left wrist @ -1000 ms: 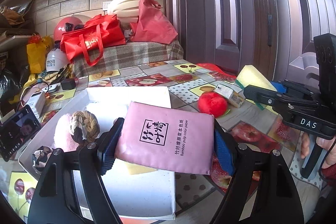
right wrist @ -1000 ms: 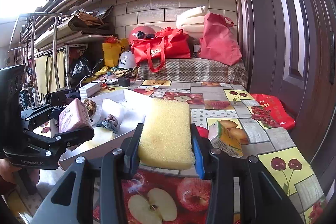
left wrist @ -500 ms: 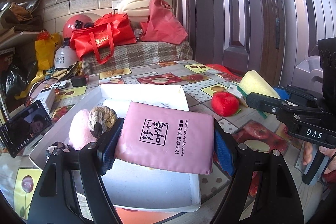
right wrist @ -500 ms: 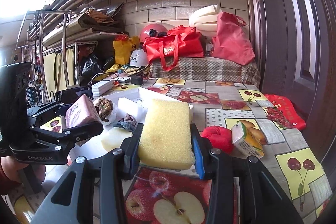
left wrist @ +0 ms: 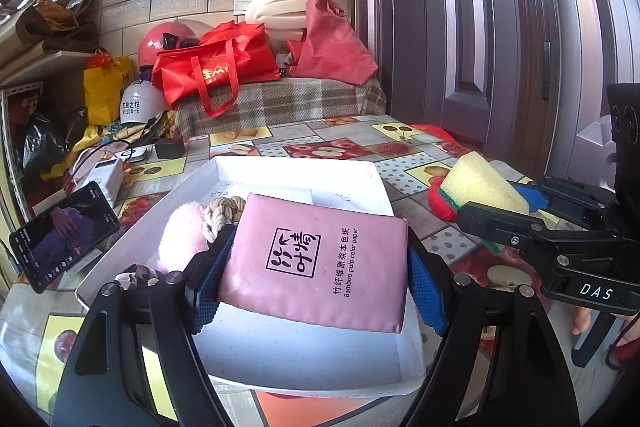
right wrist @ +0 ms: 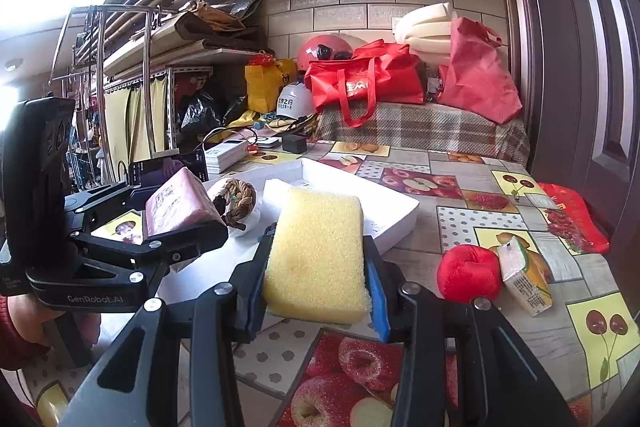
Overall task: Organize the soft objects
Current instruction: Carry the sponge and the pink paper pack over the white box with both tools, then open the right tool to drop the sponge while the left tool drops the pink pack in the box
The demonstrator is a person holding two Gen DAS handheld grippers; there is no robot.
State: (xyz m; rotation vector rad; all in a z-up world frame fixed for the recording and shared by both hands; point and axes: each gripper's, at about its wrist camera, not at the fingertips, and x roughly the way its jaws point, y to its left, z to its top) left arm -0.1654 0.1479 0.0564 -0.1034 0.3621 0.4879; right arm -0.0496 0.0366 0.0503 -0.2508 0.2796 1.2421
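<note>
Our left gripper [left wrist: 316, 267] is clamped on a pink tissue pack [left wrist: 316, 259], holding it up over the white tray [left wrist: 296, 171] on the counter [left wrist: 416, 215]. Our right gripper [right wrist: 318, 279] is clamped on a yellow sponge [right wrist: 316, 255], just above the near edge of the tray. Inside the tray we see a pink fluffy thing [left wrist: 184, 235] with a rope knot [left wrist: 222, 213] beside it, and a bit of patterned cloth [left wrist: 136, 273] in the near corner. A red plush apple [right wrist: 468, 273] sits on the counter to the right of the tray, touching a small juice box [right wrist: 524, 277]. A phone [left wrist: 64, 235] leans at the left of the tray, with a white power bank [left wrist: 102, 177] and a black charger [left wrist: 170, 147] behind it. Far back there are red bags [left wrist: 216, 67], two helmets [left wrist: 164, 41] and white foam [left wrist: 276, 7]. Nothing stands between our grippers and the tray. Since a second ago, both grippers have slid closer to the tray. Now more of it shows under the tissue pack, and the sponge covers its near edge. The grips look the same as before.
</note>
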